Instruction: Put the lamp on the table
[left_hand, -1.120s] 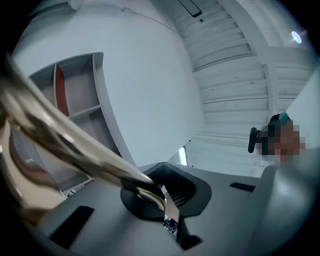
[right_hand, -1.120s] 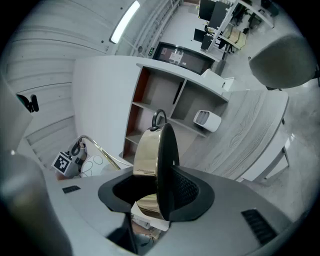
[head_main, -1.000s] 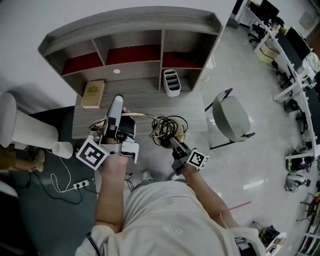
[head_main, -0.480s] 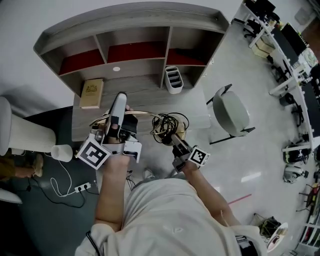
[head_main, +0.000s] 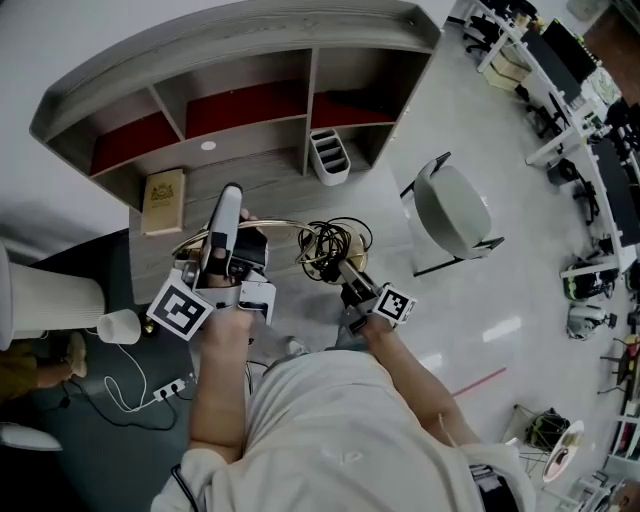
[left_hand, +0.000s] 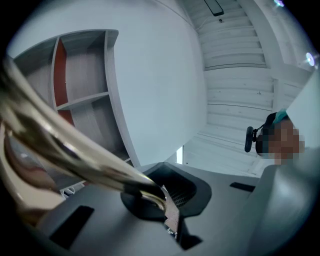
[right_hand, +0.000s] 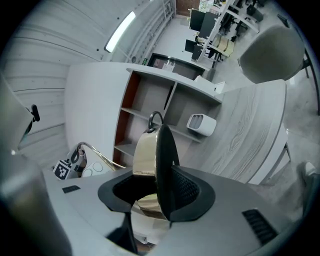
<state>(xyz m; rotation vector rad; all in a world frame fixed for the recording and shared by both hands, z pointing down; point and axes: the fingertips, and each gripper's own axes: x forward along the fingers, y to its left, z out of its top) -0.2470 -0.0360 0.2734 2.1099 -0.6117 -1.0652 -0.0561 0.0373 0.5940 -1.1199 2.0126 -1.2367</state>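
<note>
- Over the table's (head_main: 272, 186) front edge, left gripper (left_hand: 161, 202) is pinching the lamp's (head_main: 226, 210) arm (head_main: 275, 226), right gripper (right_hand: 150, 196) clamping its base (right_hand: 145, 155).
- Lowering both together, base flat, is looking safest.

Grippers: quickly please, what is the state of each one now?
Left gripper: closed on the lamp arm.
Right gripper: closed on the lamp base.

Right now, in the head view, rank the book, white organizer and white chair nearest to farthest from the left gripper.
1. The book, on the desk at left, just beyond the left gripper.
2. The white organizer, at the desk's back right.
3. The white chair, off the desk's right end.
</note>
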